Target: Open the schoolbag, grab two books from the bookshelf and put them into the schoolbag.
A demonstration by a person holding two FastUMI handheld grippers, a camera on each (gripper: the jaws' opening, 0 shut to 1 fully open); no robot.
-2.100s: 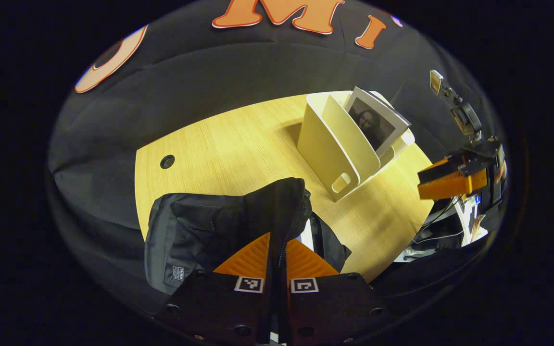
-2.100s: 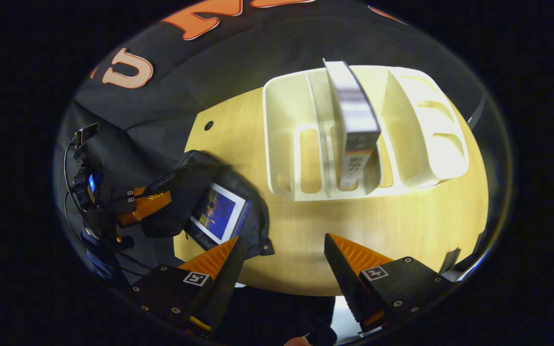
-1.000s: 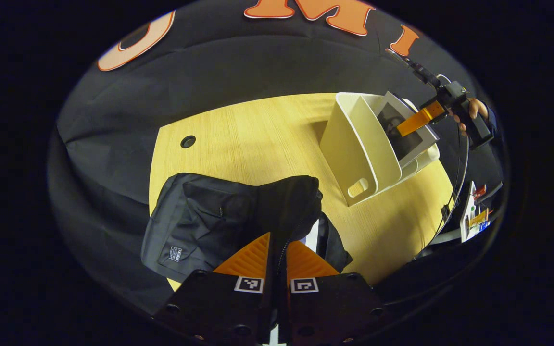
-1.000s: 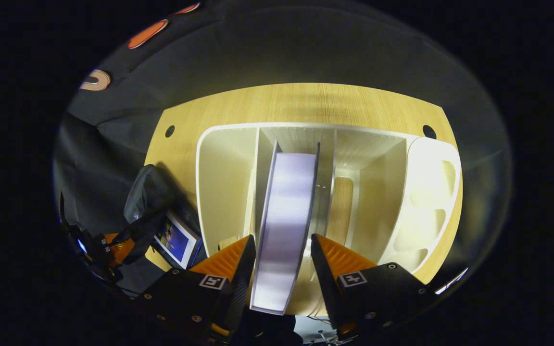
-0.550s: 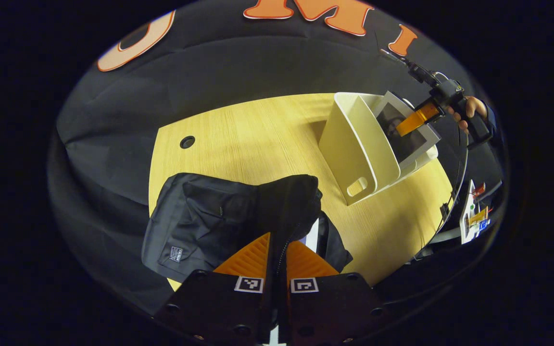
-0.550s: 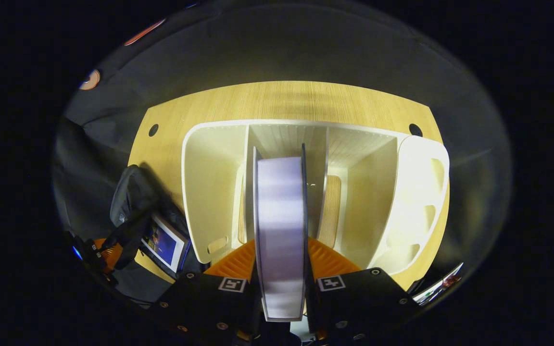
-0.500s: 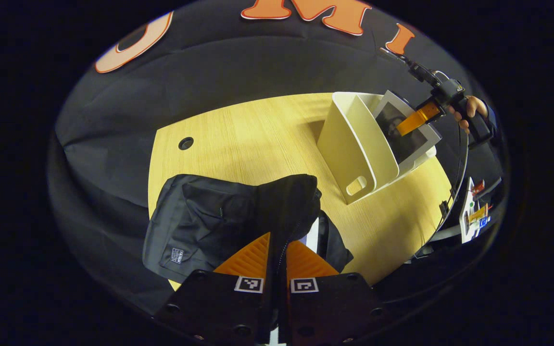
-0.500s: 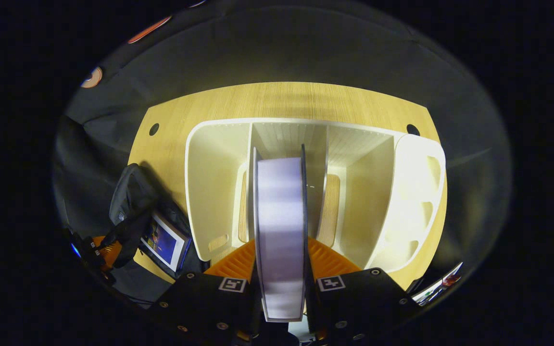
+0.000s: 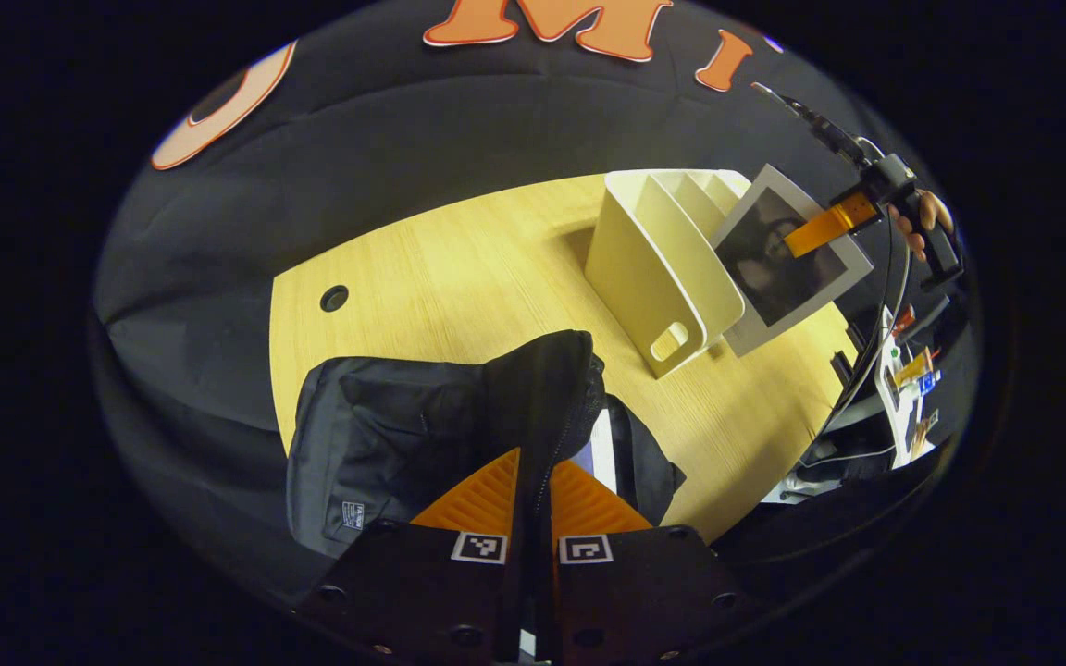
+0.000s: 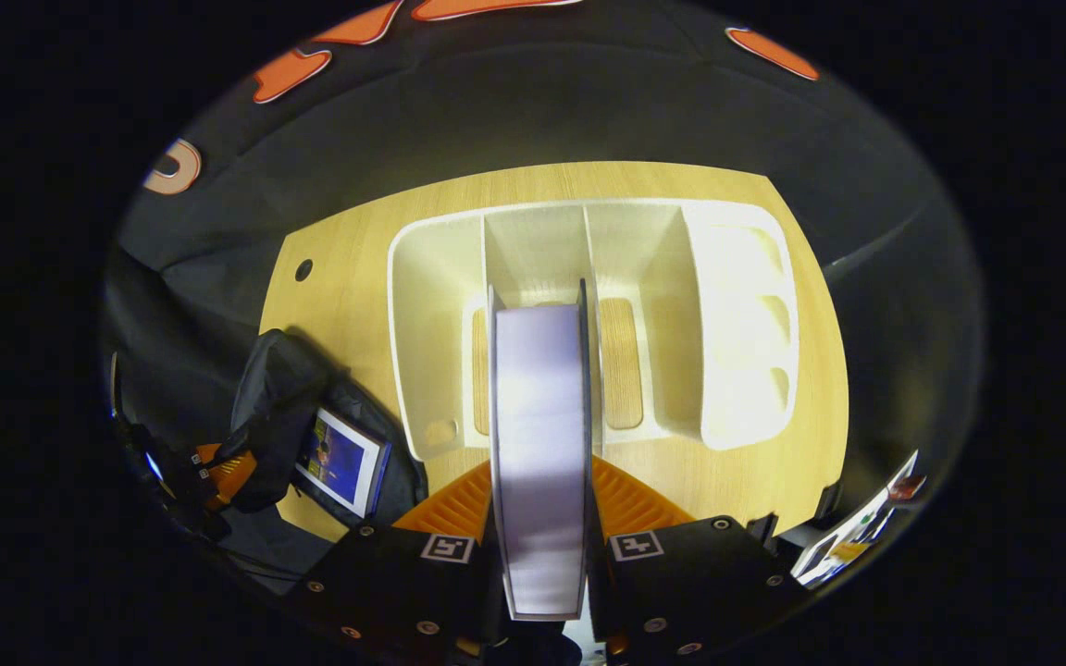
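The right gripper [image 10: 540, 518] is clamped on the second book [image 10: 539, 444], which hangs clear of the bookshelf [image 10: 727, 305], above the desk [image 9: 459, 277]. The left gripper [image 9: 533, 504] is pinched together on the flap of the schoolbag [image 9: 403, 416], holding the mouth open beside the bookshelf; a first book [image 10: 340, 461] lies inside. To do this step well, the person should probably carry the held book across from the bookshelf, level it over the opening, and release only once it slides under the raised flap.
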